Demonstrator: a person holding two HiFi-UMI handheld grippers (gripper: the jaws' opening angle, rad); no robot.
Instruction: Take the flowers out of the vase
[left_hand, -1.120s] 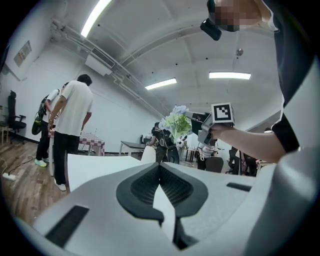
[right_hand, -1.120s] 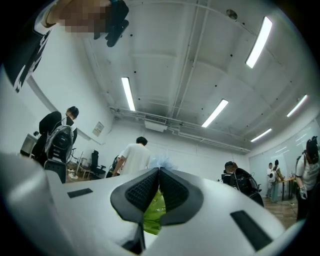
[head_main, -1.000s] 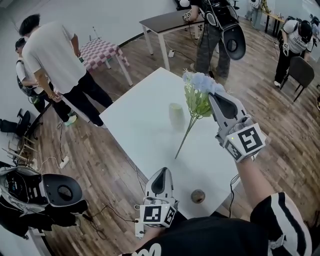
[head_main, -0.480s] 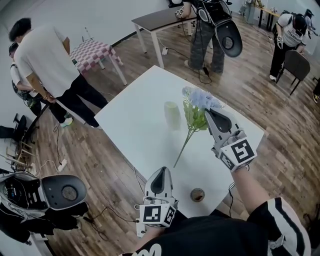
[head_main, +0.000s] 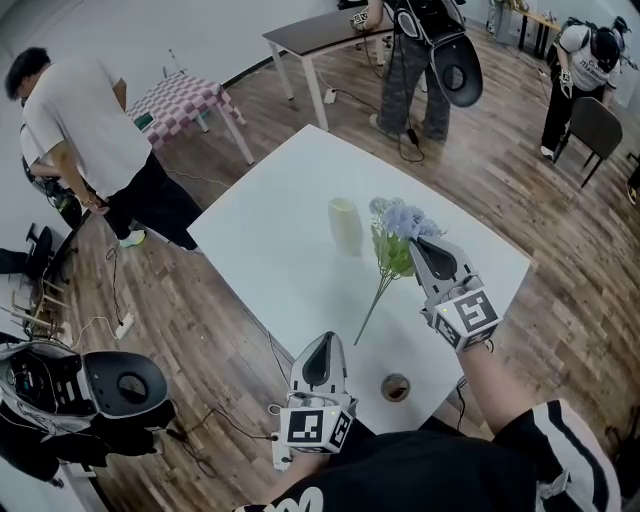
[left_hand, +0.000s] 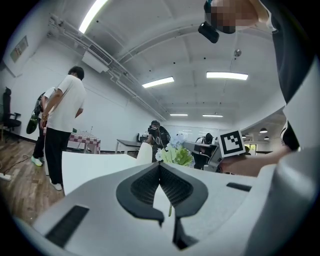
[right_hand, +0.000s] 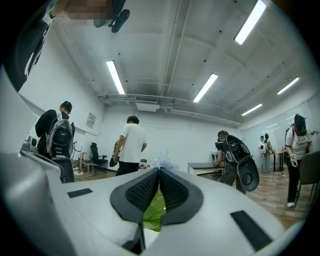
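Flowers (head_main: 398, 225), pale blue blooms with green leaves, are out of the vase (head_main: 345, 226) and clamped in the right gripper (head_main: 420, 245) over the white table (head_main: 270, 250). The stem slants down toward the tabletop. The vase stands just beside them. The left gripper (head_main: 324, 342) is closed and empty at the near table edge.

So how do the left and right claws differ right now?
The right claw is shut on the flowers; the left claw is shut on nothing. The right claw is over the table near the vase; the left claw is at its near edge. Both point forward, shut.
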